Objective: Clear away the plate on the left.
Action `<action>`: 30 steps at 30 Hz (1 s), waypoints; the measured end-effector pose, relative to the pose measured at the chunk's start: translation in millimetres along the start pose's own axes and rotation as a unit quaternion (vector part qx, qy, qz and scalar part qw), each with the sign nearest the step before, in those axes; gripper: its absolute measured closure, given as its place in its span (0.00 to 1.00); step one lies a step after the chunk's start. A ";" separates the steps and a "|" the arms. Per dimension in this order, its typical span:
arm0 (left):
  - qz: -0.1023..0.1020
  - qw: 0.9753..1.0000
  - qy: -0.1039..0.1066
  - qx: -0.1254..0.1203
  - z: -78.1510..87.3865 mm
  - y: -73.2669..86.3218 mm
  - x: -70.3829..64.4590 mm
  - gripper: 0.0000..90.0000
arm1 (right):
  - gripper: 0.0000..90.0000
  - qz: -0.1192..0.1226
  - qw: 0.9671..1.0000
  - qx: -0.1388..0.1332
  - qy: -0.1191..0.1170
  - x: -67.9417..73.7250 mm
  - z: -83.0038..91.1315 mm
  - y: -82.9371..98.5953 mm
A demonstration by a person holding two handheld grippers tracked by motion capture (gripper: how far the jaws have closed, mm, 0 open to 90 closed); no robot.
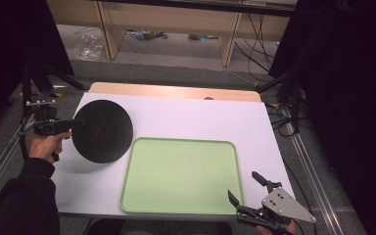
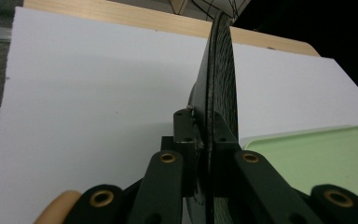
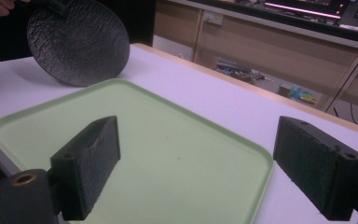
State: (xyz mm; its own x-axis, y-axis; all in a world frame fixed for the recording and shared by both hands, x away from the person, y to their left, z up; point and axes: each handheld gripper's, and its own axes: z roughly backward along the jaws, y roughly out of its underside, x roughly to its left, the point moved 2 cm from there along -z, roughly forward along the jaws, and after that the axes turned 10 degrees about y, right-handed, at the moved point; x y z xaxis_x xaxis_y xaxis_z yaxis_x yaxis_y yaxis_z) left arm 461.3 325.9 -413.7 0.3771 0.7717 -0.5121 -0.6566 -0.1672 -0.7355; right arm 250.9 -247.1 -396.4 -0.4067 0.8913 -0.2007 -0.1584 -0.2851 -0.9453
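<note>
White sheet covers the tabltop (image 1: 186, 117); a bare wooden strip shows along its far edge, grey floor and shelving beyond, dark drapes on both sides.

Green tray (image 1: 181, 176) lies flat at near centre, its near rim close to the tabletop's near edge. Open white surface on the far side of the tray and to its right.

Left gripper (image 1: 71, 123) at the left edge of the tabletop, held in a hand (image 1: 43, 145) with a dark sleeve coming from the near left. Its fingers are clamped on the left rim of a black plate (image 1: 103, 131). In the left gripper view the plate (image 2: 221, 93) stands on edge between the closed fingers (image 2: 186, 128). Plate is lifted and tilted, casting a shadow on the sheet; its lower right edge is just beside the tray's far-left corner. From the right gripper view the plate (image 3: 77, 42) hangs beyond that corner of the tray (image 3: 135, 140).

Right gripper (image 1: 245, 188) at the near right, just off the tray's near-right corner, pointing far-left. Fingers (image 3: 91, 163) spread wide, nothing between them.
</note>
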 end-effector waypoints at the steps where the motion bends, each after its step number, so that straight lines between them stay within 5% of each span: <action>1: 0.006 1.000 -0.002 -0.004 1.6 0.4 2.3 0.94 | 0.17 0.000 1.000 0.000 0.000 0.0 0.1 0.0; 7: 0.054 0.998 0.023 -0.037 14.1 0.7 15.4 0.94 | 0.17 0.001 1.000 0.000 -0.002 0.0 -0.4 -0.2; 10: 0.059 0.996 0.042 -0.045 16.9 -1.0 13.7 0.94 | 0.17 -0.002 1.000 0.001 -0.002 0.5 -0.6 -0.1; 24: 0.037 0.995 0.091 -0.027 -4.0 -1.4 -25.5 0.94 | 0.17 0.000 1.000 -0.001 -0.002 -0.1 -0.2 -0.2; 30: 0.038 0.991 0.129 -0.005 -22.0 3.3 -46.2 0.94 | 0.17 0.001 1.000 -0.001 -0.001 0.3 -0.2 0.0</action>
State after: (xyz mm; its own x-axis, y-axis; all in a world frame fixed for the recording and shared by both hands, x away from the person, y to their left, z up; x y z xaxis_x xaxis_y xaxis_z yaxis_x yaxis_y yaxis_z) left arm 456.1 276.2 -402.2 0.4822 0.5750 -0.6610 -0.6835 -0.2251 -0.6944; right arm 250.9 -246.9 -396.6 -0.4097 0.8896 -0.2020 -0.1563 -0.2866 -0.9452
